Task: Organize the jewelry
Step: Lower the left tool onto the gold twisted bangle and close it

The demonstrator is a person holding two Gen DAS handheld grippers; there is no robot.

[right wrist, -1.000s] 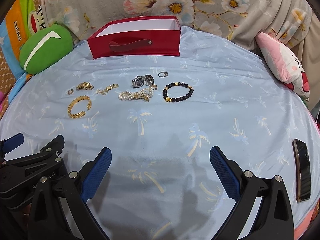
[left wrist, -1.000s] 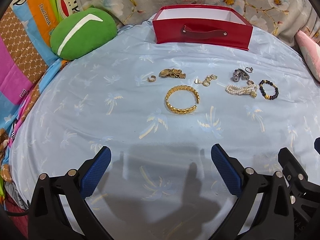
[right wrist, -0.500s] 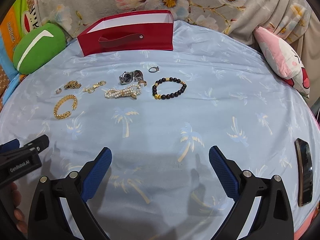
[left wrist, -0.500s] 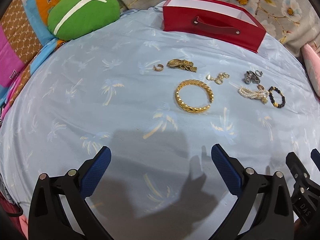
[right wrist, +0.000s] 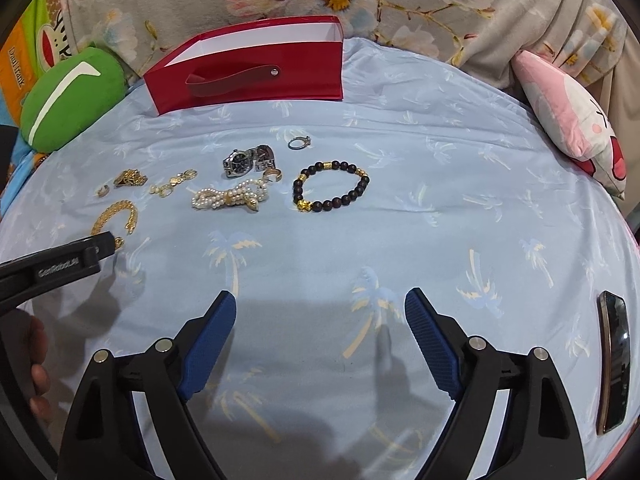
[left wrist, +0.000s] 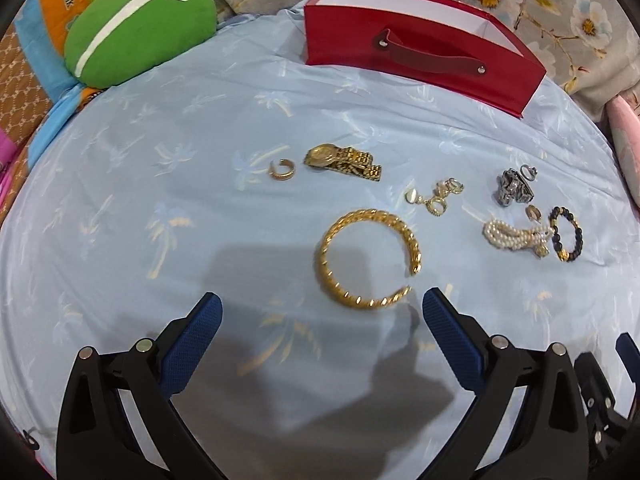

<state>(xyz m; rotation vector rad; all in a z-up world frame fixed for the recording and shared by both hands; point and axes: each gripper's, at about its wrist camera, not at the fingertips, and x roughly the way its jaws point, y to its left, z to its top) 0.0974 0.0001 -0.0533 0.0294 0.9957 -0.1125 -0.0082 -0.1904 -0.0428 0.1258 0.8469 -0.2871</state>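
The left gripper (left wrist: 320, 312) hangs low over the blue sheet (left wrist: 160, 240) with its fingers spread wide and nothing between them; the gold bangle (left wrist: 370, 258) lies just ahead, at 12 o'clock and a touch right of centre, its near edge close to the right fingertip (left wrist: 438, 304) (whether they touch is hard to tell). Beyond it, at 11 o'clock, sit a small gold ring (left wrist: 282, 169) and a gold watch (left wrist: 342, 162); gold earrings (left wrist: 434, 198) lie at 1 o'clock. Farther right, around 2 o'clock, cluster a silver watch (left wrist: 512, 192), a pearl bracelet (left wrist: 514, 236) and a dark bead bracelet (left wrist: 566, 234). The red box (left wrist: 420, 64) stands open at 12 o'clock, at the far edge of the sheet, with a green cushion (left wrist: 136, 28) at 10 o'clock.

The right gripper (right wrist: 320, 312) is likewise released, fingers apart over bare sheet. From it the bead bracelet (right wrist: 330, 185) lies at 12 o'clock, the pearls (right wrist: 228, 198) and silver watch (right wrist: 248, 161) at 11, a silver ring (right wrist: 299, 143) beyond. The left gripper's tip (right wrist: 102, 242) shows at 9 o'clock, overlapping the bangle (right wrist: 116, 216). A phone (right wrist: 612, 360) rests at 3 o'clock, a pink pillow (right wrist: 568, 120) at 2.
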